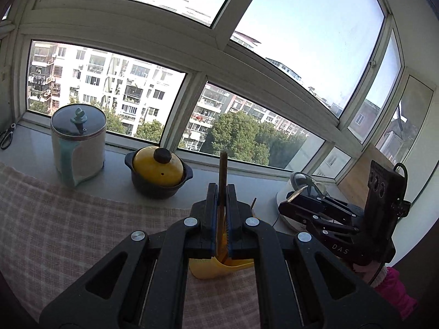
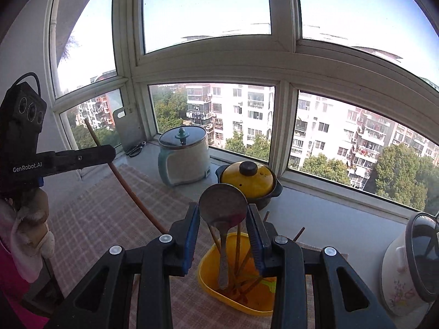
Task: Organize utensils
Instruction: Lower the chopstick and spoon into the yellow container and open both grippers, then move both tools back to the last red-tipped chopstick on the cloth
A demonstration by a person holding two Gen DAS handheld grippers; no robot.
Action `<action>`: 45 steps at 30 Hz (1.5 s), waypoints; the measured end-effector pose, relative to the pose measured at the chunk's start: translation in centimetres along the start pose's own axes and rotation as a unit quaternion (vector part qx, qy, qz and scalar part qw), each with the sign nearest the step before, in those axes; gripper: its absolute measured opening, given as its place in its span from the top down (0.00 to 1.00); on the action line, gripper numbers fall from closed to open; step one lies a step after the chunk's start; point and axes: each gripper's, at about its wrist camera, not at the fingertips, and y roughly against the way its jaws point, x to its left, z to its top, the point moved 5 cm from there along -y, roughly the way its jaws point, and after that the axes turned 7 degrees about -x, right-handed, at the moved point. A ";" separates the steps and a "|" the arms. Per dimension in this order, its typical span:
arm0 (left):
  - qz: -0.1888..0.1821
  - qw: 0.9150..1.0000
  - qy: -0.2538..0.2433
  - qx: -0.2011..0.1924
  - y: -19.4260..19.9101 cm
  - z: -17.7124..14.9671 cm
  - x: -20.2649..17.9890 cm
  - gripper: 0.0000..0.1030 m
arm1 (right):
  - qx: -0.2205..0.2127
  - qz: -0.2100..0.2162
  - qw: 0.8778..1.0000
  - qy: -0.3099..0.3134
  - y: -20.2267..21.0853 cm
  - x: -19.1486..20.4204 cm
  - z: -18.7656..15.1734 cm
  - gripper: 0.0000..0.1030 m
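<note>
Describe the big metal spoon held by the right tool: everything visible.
The big metal spoon is dull grey with a round, tarnished bowl and a flat narrow handle. It stands nearly upright, bowl uppermost. The right tool grips it between blue-padded fingers just below the bowl. Its handle end reaches down into the yellow plastic container, among thin brown chopsticks.

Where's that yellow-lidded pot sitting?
The yellow-lidded pot sits on the windowsill, right of the white cooker, behind the yellow utensil holder.

Both fisheye views look forward along their own fingers, tilted slightly down, facing the window [image 1: 192, 63]. Both share the yellow pot [image 1: 157, 170] and yellow bin [image 2: 238, 274], near at bottom centre of each frame.
</note>
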 end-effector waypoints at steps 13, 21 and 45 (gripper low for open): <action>0.012 0.998 -0.009 0.055 -5.6 -3.4 -0.8 0.97 | 0.026 -0.028 0.999 -0.039 -1.8 -4.5 -3.1 0.67; 0.024 0.996 -0.010 0.089 -8.0 -5.9 -1.1 0.97 | 0.051 -0.035 0.996 -0.060 -3.8 -5.8 -5.6 0.67; 0.023 0.993 -0.006 0.114 -7.4 -7.3 0.6 0.71 | 0.063 -0.054 0.994 -0.067 -4.1 -4.9 -7.6 0.36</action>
